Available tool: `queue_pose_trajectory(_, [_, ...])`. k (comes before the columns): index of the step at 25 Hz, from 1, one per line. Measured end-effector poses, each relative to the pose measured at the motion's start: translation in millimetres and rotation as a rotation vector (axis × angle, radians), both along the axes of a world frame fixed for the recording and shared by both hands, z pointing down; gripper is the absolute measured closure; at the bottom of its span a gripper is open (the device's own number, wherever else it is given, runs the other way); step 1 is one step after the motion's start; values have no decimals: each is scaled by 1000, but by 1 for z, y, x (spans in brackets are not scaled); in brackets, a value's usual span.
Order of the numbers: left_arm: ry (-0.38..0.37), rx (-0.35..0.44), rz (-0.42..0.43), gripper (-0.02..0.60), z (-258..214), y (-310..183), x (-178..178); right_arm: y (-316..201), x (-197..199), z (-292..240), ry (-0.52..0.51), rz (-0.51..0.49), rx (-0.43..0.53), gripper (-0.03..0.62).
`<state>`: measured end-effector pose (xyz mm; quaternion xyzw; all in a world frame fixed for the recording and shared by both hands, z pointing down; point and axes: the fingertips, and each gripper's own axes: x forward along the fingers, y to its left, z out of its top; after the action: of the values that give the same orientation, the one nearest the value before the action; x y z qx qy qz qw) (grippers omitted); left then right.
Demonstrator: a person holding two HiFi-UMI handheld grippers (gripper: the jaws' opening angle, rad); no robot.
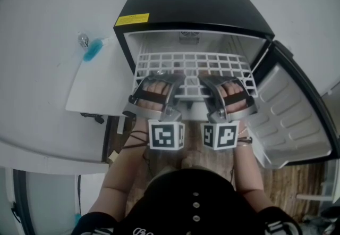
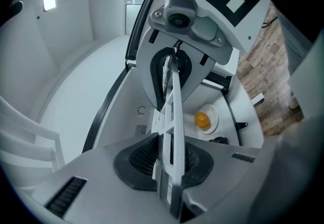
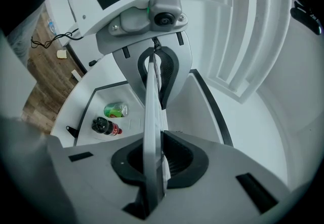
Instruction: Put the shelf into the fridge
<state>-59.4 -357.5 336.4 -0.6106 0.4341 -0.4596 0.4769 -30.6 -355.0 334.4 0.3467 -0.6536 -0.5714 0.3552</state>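
Wooden floor (image 1: 287, 186) shows in front of a black fridge (image 1: 196, 2) whose door (image 1: 297, 117) stands open at the right; the white wire shelf (image 1: 191, 65) sits level, its back part inside the fridge and its front edge sticking out; the left tool (image 1: 159, 75) grasps that front edge, pads pressed on the wire; the right tool (image 1: 224, 77) grasps the same edge just beside it.

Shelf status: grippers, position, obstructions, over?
Left gripper and right gripper shut on shelf front edge. Shelf partly inside fridge. Door open, nothing seen blocking.
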Motion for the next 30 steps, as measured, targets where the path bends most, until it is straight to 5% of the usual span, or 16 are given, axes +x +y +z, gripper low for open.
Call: queue_pose_trajectory(30, [21, -19, -1, 537, 3, -40, -8, -40, -8, 1, -4, 7, 13, 559])
